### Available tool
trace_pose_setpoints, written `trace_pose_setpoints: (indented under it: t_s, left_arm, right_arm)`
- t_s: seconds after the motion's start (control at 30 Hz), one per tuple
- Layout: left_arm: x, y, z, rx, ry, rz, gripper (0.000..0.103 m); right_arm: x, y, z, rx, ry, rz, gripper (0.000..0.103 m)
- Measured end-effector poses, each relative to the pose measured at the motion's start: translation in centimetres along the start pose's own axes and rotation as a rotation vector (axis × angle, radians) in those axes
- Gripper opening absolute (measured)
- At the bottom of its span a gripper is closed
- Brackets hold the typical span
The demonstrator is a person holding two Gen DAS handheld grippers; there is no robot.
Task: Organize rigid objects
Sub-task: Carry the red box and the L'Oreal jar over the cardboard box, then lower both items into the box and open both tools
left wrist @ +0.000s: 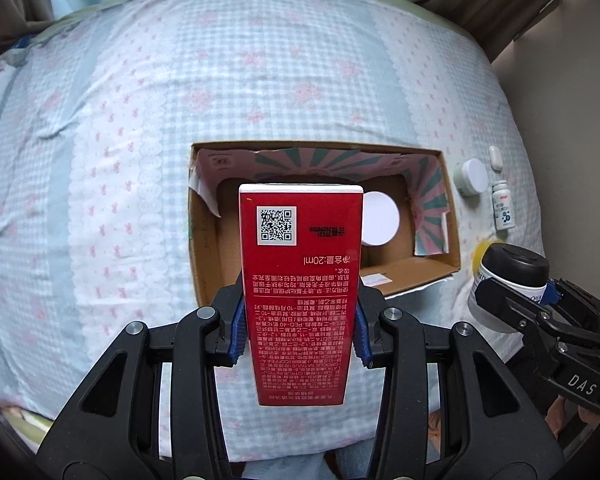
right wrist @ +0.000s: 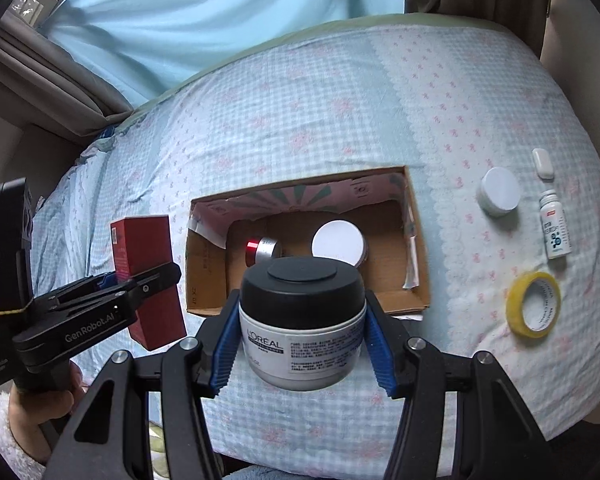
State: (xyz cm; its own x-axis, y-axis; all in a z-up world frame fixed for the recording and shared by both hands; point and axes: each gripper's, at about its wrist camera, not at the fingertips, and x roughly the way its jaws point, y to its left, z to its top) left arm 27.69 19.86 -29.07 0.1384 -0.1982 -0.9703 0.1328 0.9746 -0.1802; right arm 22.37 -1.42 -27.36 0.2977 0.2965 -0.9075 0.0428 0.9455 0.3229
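My left gripper [left wrist: 300,332] is shut on a tall red carton [left wrist: 300,280] and holds it upright above the bed, just in front of the open cardboard box [left wrist: 204,248]. My right gripper [right wrist: 302,340] is shut on a white L'Oreal jar with a black lid [right wrist: 302,320], held in front of the box [right wrist: 206,276]. The box holds a white-lidded jar [right wrist: 338,242] and a small silver and red jar [right wrist: 262,250]. In the right wrist view the left gripper [right wrist: 140,280] with the red carton [right wrist: 148,272] is to the left of the box.
On the checked bedsheet right of the box lie a white-lidded jar [right wrist: 500,190], a small white case [right wrist: 543,163], a white dropper bottle [right wrist: 556,226] and a yellow tape roll [right wrist: 534,310]. Curtains and a window stand beyond the bed. The bed edge is near me.
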Motion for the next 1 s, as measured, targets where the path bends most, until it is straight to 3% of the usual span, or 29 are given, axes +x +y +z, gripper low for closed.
trace_pose_setpoints:
  t_s: [0.2,0.43,0.8,0.87,0.9,0.93,0.97,1.0]
  left_arm:
    - [4.5,1.7,1.4,0.0,0.064,-0.002,0.038]
    - [8.9,2.1,2.8,0.019,0.139,0.004,0.038]
    - [11.8,1.6,4.3,0.117,0.179,0.013,0.038]
    - [12.1,1.4,4.2,0.137,0.193,0.029,0.053]
    - [11.8,1.2,4.2,0.15,0.183,0.037,0.09]
    - [11.4,1.1,4.2,0.16,0.162,0.039,0.102]
    - [10.9,1.0,4.2,0.166,0.137,0.032,0.103]
    - [10.6,1.0,4.3,0.169,0.13,0.022,0.103]
  right_arm:
    - [5.5,2.2,0.2,-0.074,0.058,-0.043,0.052]
    - [10.6,2.2,0.5,-0.142,0.11,-0.074,0.052]
    - [15.0,2.2,0.2,-0.171,0.163,-0.063,0.052]
    - [15.6,2.4,0.0,-0.182,0.165,-0.059,0.053]
    - [15.8,2.4,0.0,-0.184,0.173,-0.053,0.059]
    - [15.9,2.4,-0.1,-0.18,0.177,-0.042,0.07]
    - [15.9,2.3,-0.3,-0.176,0.183,-0.036,0.1]
    - [16.0,2.3,-0.3,-0.177,0.187,-0.037,0.103]
